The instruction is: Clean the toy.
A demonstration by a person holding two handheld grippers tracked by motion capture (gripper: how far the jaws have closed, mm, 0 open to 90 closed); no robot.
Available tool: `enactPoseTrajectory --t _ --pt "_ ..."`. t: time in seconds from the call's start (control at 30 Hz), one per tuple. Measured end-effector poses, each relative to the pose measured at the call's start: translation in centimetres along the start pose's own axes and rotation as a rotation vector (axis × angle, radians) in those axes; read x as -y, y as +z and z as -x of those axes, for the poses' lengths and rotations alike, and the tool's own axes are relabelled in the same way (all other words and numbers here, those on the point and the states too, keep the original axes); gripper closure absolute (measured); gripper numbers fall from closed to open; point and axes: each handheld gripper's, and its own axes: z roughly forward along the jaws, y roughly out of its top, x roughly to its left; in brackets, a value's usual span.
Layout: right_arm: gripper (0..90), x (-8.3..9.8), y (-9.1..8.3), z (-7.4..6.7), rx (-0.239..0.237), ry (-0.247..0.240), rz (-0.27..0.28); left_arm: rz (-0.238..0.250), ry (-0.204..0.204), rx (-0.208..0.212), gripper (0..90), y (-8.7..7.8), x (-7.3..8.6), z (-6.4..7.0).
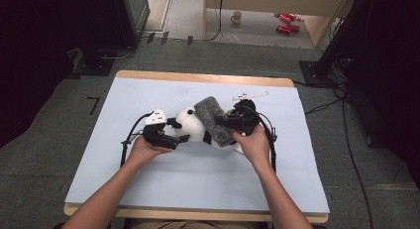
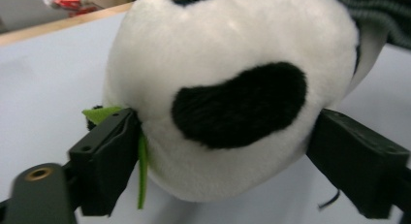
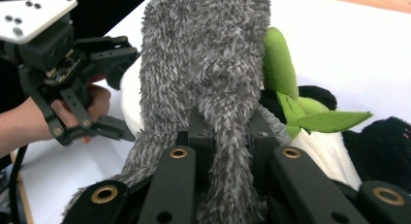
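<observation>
A black-and-white panda plush (image 1: pixel 190 122) lies at the middle of the table, holding a green felt leaf (image 3: pixel 291 112). A grey fuzzy knit cloth (image 1: pixel 213 117) is draped across it. My right gripper (image 1: pixel 223 121) is shut on the cloth's lower end (image 3: pixel 213 64), and the fabric is bunched between the jaws (image 3: pixel 225 132). My left gripper (image 1: pixel 178 131) is open at the plush's left. Its jaws stand on either side of the panda's head (image 2: pixel 232 64) without squeezing it. The left jaw sits beside a bit of green felt (image 2: pixel 99 113). The left gripper (image 3: pixel 123 88) also appears in the right gripper view.
A pale blue sheet (image 1: pixel 198 179) covers the wooden table. On the floor beyond the table are a mug (image 1: pixel 236 17) and red cans (image 1: pixel 286 22). Dark equipment stands at the far left and right. Cables (image 1: pixel 346 140) run down the right side.
</observation>
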Motion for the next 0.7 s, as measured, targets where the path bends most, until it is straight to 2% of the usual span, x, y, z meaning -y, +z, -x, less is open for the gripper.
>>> enactPoseTrajectory --t 0.17,0.33,0.5,0.53,0.63,0.7 --pt "78.5 0.0 0.0 -0.2 0.015 0.0 0.014 -0.017 -0.039 -0.015 39.1 -0.3 -0.2 0.3" --pt "78.6 -0.2 -0.5 -0.2 0.017 0.013 0.034 -0.019 -0.112 -0.018 51.7 -0.6 -0.6 1.1" --pt "78.7 -0.4 -1.2 -0.5 0.005 0.022 0.056 -0.022 -0.14 -0.026 56.2 -0.8 -0.7 1.6" --pt "78.7 -0.6 -1.5 -0.9 -0.005 0.017 0.066 -0.031 -0.162 -0.03 56.4 -1.1 -0.9 1.8" --pt "78.8 -1.0 -2.1 -1.6 -0.028 0.011 0.083 -0.046 -0.188 -0.039 56.8 -1.6 -1.2 2.3" --pt "78.8 -1.2 -2.3 -2.2 -0.042 0.006 0.092 -0.07 -0.223 -0.048 56.9 -2.0 -1.5 2.9"
